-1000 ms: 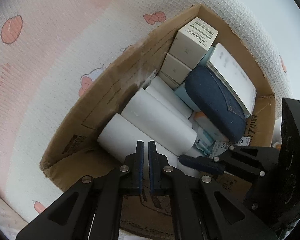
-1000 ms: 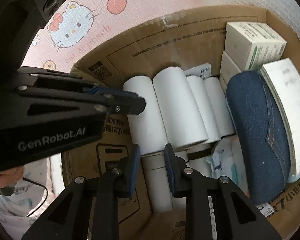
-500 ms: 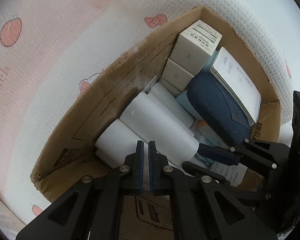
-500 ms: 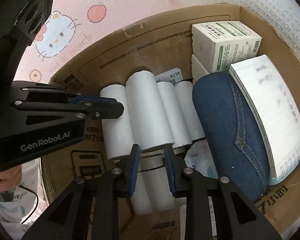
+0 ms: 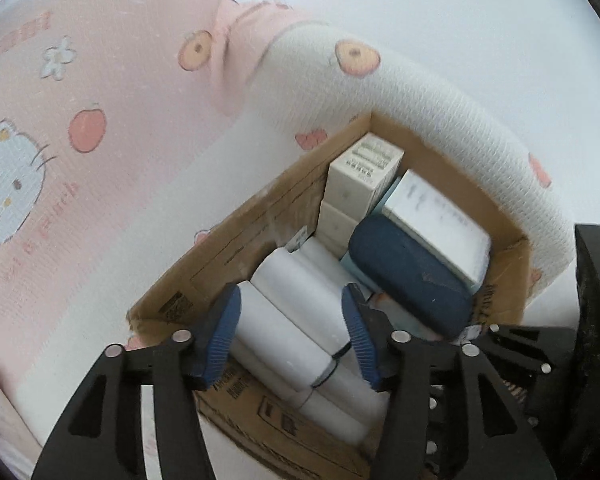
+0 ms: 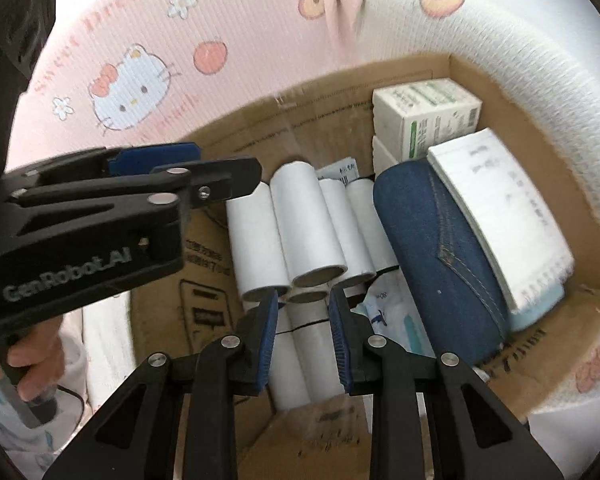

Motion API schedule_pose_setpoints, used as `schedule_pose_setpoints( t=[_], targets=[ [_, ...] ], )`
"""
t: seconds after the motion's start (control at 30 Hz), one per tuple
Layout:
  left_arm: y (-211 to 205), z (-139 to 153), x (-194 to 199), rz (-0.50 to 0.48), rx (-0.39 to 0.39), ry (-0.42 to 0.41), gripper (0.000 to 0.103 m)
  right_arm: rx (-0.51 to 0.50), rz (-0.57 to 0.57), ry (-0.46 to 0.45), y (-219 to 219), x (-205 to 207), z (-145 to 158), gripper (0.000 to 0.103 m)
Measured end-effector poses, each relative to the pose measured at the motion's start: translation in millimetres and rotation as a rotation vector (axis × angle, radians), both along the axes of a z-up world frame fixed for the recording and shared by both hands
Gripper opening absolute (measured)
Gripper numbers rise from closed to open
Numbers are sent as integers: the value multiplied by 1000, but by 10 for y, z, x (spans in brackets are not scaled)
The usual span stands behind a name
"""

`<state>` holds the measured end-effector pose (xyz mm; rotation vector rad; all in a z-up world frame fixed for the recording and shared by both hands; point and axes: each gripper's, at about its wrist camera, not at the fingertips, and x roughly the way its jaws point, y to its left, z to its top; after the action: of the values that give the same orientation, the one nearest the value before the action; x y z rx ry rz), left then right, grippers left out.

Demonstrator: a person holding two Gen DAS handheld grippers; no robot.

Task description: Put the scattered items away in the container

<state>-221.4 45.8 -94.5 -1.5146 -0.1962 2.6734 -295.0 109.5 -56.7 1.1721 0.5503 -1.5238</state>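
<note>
Left tool (image 5: pixel 290 332) opening, empty, above white rolls (image 5: pixel 296 308) in cardboard box (image 5: pixel 236 236); roll axes aligned with tool's pointing direction. Right tool (image 6: pixel 303 336) narrowly spread, empty.

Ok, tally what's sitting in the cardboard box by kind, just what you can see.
White paper rolls: at least 5
White cartons: 2
Blue denim case: 1
White spiral notepad: 1
Total: 9 plainly visible; the pale packets underneath cannot be counted.
</note>
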Motion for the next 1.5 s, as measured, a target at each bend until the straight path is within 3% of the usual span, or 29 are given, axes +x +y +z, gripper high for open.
schedule_pose_setpoints(
  t=[0.23,0.33,0.47,0.53,0.87,1.27,1.5],
  targets=[
    [-159,83,411,67,110,49,64,-11,-44,74,161,264,245,26],
    [-213,199,587,80,88,88,64,-31,-51,92,34,148,458,28],
    [-271,352,804,117,27,161,64,-77,-40,165,15,327,599,45],
    [-306,402,891,110,37,171,68,-97,-26,202,2,436,638,46],
    [-415,359,1267,125,117,157,71,-95,-7,346,48,832,865,59],
    [-283,422,1366,128,32,157,77,-54,-16,413,54,903,846,65],
    [-255,388,1326,131,56,106,78,-43,-22,401,97,840,811,67]
  ],
)
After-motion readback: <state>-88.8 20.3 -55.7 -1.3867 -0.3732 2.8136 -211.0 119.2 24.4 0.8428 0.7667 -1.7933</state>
